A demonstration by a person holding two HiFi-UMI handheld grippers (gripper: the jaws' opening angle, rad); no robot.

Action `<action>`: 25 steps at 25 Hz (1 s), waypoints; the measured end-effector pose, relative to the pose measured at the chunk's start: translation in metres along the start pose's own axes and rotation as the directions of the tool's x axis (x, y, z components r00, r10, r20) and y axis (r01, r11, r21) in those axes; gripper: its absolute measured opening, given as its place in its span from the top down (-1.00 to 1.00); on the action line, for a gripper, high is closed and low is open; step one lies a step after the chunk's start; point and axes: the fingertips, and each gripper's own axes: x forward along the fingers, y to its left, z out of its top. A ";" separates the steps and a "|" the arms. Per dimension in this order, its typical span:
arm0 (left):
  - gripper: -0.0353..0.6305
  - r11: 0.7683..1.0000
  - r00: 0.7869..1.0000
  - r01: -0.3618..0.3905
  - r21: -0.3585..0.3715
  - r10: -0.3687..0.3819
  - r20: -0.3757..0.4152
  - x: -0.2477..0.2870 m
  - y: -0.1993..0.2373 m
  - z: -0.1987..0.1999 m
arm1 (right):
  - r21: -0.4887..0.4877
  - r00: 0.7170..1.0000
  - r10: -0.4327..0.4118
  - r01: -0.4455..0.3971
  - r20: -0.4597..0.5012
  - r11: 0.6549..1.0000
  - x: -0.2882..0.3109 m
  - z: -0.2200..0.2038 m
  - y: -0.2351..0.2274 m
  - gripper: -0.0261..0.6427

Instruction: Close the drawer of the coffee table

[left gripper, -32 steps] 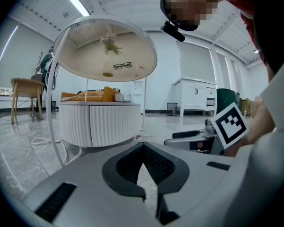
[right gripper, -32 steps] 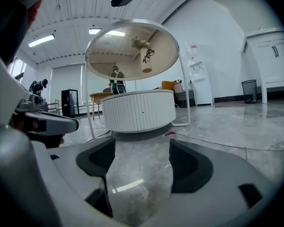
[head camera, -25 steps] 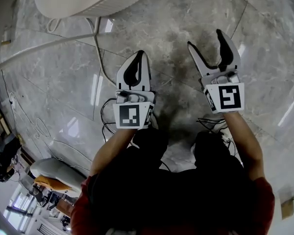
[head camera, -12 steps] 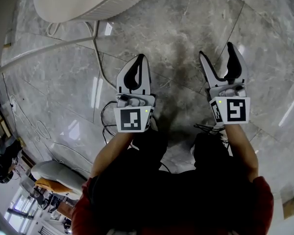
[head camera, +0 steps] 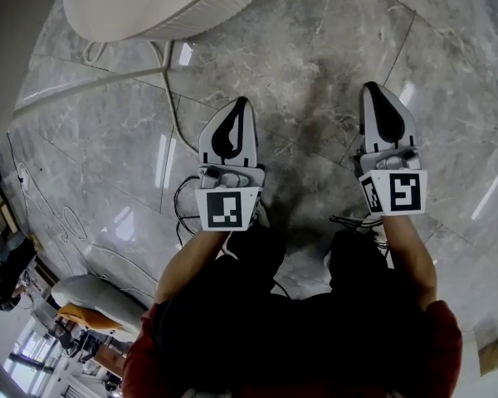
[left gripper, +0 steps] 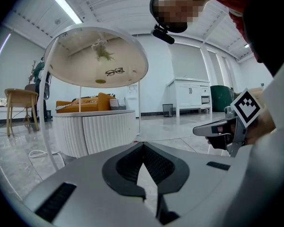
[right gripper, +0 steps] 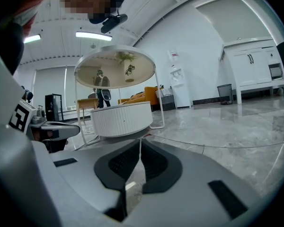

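Observation:
The round white ribbed coffee table (head camera: 149, 7) stands at the top of the head view, well ahead of both grippers. In the left gripper view it (left gripper: 94, 131) shows a rectangular drawer front that looks level with the ribbed wall, under a round raised top (left gripper: 99, 56). The right gripper view shows the table (right gripper: 123, 119) farther off. My left gripper (head camera: 242, 102) (left gripper: 143, 144) is shut with nothing in it. My right gripper (head camera: 372, 85) (right gripper: 140, 140) is shut too and holds nothing. Both hang over the marble floor, side by side, touching nothing.
A white cable (head camera: 170, 98) runs across the floor from the table toward my left gripper, and black cables (head camera: 183, 206) lie by my feet. A wooden chair (left gripper: 19, 103), an orange sofa (left gripper: 85, 103) and a white cabinet (left gripper: 189, 96) stand farther back.
My right gripper's jaws have gone from wide open to shut, with nothing between them. That hand has drifted a little to the right. The left gripper has stayed shut.

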 end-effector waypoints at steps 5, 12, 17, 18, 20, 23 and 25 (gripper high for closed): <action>0.86 0.999 0.998 0.008 0.043 -0.010 0.058 0.004 0.007 0.034 | -0.040 0.999 -0.022 0.024 0.044 0.999 0.001 0.026 0.004 0.85; 0.86 0.967 0.980 0.097 0.237 -0.135 0.148 -0.022 -0.003 0.183 | -0.084 0.993 -0.109 0.112 0.036 0.990 -0.047 0.162 0.009 0.85; 0.86 0.984 0.987 0.084 0.155 -0.104 0.122 -0.068 -0.001 0.324 | -0.042 0.991 -0.134 0.133 -0.011 0.990 -0.102 0.303 0.028 0.85; 0.86 0.987 0.989 0.077 0.138 -0.094 0.115 -0.078 0.001 0.353 | -0.035 0.990 -0.141 0.140 -0.017 0.989 -0.112 0.333 0.032 0.85; 0.86 0.990 0.992 0.066 0.124 -0.079 0.096 -0.097 0.004 0.411 | -0.016 0.988 -0.154 0.154 -0.032 0.988 -0.132 0.392 0.043 0.85; 0.86 0.991 0.994 0.052 0.121 -0.063 0.091 -0.132 0.008 0.505 | 0.012 0.986 -0.160 0.161 -0.051 0.987 -0.166 0.480 0.060 0.85; 0.86 0.992 0.993 0.033 0.123 -0.046 0.112 -0.151 0.012 0.571 | 0.016 0.987 -0.151 0.152 -0.046 0.988 -0.188 0.539 0.072 0.85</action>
